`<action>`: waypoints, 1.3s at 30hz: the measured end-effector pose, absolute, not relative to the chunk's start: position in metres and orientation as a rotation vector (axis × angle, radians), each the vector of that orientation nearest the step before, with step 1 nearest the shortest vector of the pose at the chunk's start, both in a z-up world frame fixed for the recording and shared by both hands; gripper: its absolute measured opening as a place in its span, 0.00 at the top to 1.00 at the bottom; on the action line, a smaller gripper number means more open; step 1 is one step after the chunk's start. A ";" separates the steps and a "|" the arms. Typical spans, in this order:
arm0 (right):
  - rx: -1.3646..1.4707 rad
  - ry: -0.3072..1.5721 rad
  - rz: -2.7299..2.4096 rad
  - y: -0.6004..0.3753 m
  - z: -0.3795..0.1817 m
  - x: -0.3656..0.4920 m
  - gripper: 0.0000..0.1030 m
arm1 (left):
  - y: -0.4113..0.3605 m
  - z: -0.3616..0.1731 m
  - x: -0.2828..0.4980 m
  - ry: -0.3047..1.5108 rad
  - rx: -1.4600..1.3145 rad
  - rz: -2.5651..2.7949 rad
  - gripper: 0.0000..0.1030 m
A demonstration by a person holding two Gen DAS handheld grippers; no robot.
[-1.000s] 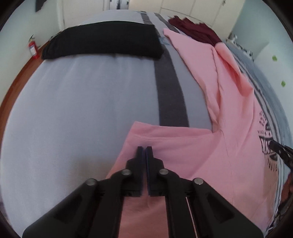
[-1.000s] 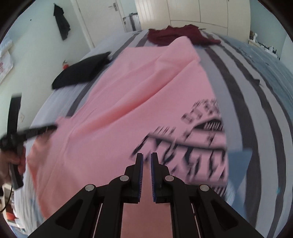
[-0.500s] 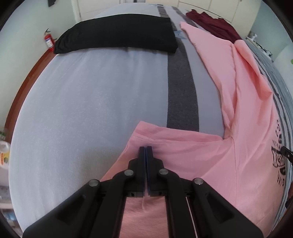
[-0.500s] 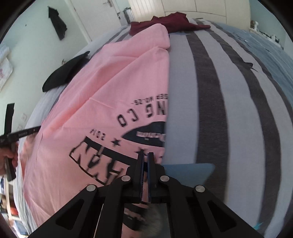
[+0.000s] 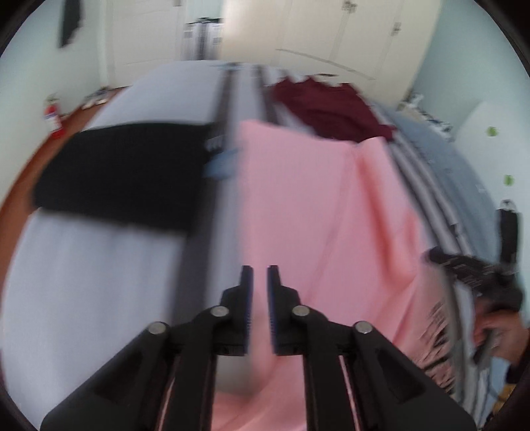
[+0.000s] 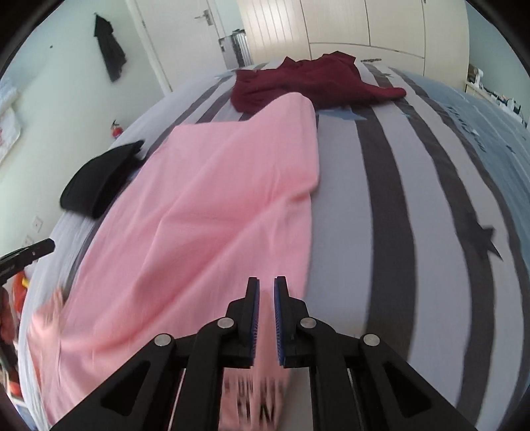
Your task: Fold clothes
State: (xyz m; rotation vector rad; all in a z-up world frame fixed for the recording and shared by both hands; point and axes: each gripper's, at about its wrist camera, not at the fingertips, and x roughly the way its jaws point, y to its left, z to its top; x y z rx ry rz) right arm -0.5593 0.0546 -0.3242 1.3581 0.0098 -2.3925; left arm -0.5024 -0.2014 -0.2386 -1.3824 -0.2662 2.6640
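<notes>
A pink T-shirt [image 5: 314,205] lies lengthwise on the striped bed cover [image 6: 397,199], plain side up. In the right wrist view the pink T-shirt [image 6: 215,199] shows its black print only at the near end, under the jaws. My left gripper [image 5: 260,270] hovers over the shirt's left edge. Its jaws are opening, a narrow gap shows, and the pads do not press the cloth. My right gripper [image 6: 266,281] is over the shirt's right edge, jaws also opening, with blurred pink cloth slack in the gap. The right gripper [image 5: 463,268] and its hand [image 5: 497,331] appear at the left view's right side.
A maroon garment [image 6: 308,83] lies crumpled at the far end of the bed. A folded black garment [image 6: 99,179] sits at the left. A red fire extinguisher [image 5: 53,116] stands by the left wall. White wardrobe doors [image 6: 364,30] are beyond the bed.
Both grippers swept forward over the bed with the shirt's near edge, turning the printed side under. Both pairs of jaws, shut on the cloth before, now stand apart.
</notes>
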 end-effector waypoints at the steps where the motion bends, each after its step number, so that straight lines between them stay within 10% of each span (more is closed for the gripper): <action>1: 1.376 0.015 -2.397 0.053 -0.328 -0.566 0.89 | -0.192 -0.244 -0.518 -0.265 -1.390 2.623 0.81; 14: 1.458 -0.107 -2.496 0.082 -0.349 -0.590 0.92 | -0.101 -0.298 -0.632 -0.155 -1.477 2.335 0.59; 20: 1.388 -0.142 -2.525 0.089 -0.327 -0.587 0.89 | -0.097 -0.297 -0.634 -0.138 -1.501 2.313 0.96; 30: 1.332 -0.190 -2.591 0.123 -0.281 -0.589 0.89 | -0.003 -0.221 -0.542 0.088 -1.161 2.281 0.97; 39: 1.536 -0.272 -2.618 0.198 -0.306 -0.559 0.89 | 0.091 -0.260 -0.480 0.240 -1.196 2.034 0.84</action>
